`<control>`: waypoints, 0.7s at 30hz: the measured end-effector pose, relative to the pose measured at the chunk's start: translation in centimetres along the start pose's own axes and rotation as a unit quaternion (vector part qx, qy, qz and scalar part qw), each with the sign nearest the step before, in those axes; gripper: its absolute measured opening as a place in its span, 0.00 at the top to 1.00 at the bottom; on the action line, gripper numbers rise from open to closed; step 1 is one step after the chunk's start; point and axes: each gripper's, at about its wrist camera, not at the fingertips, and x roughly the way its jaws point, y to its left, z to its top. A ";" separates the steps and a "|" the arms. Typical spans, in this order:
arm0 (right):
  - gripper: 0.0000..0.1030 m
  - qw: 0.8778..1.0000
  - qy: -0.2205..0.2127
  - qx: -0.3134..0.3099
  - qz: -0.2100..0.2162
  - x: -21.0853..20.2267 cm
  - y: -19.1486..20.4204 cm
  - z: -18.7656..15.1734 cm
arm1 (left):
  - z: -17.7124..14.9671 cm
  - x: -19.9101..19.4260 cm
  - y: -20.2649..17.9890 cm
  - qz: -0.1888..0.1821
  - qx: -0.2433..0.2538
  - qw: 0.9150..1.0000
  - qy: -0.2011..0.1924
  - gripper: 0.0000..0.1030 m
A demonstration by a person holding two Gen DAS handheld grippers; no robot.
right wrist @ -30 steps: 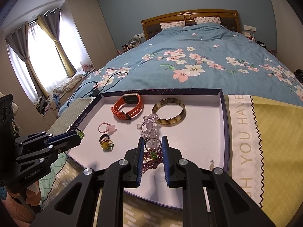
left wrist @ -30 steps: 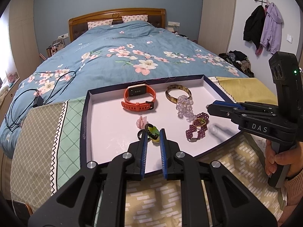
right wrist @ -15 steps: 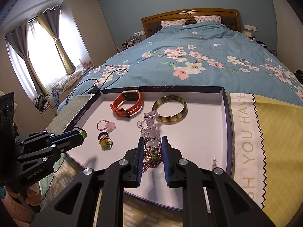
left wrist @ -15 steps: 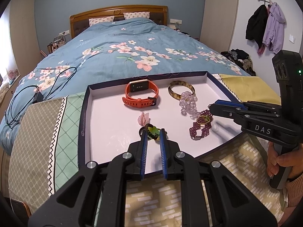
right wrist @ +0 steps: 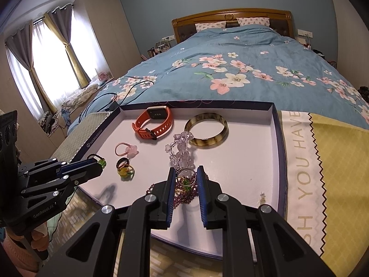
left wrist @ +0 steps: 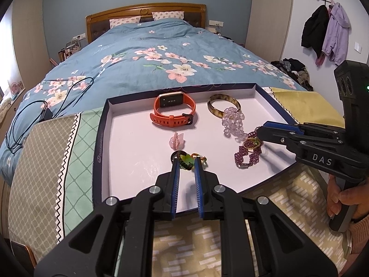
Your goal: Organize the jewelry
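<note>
"DAS" on right gripper; "YOU HAVE" on cloth

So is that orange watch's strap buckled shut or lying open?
Buckled shut. The orange watch forms a closed loop resting on its side in the tray, its dark buckle fastened at the front and the screen facing up at the back.
</note>
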 end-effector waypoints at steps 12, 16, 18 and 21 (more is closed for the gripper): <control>0.84 1.000 0.002 -0.003 -0.002 0.2 0.1 -0.1 | 0.0 0.3 0.2 0.001 -0.003 1.000 0.003 0.87; 0.84 1.000 0.003 -0.003 -0.002 0.2 0.0 -0.2 | 0.0 0.4 0.3 0.000 -0.003 1.000 0.004 0.87; 0.84 1.000 0.003 -0.003 -0.001 0.2 0.1 -0.2 | -0.1 0.4 0.4 0.000 -0.003 1.000 0.006 0.87; 0.84 1.000 0.003 -0.004 -0.002 0.2 0.2 -0.1 | -0.2 0.6 0.5 -0.001 -0.006 1.000 0.009 0.87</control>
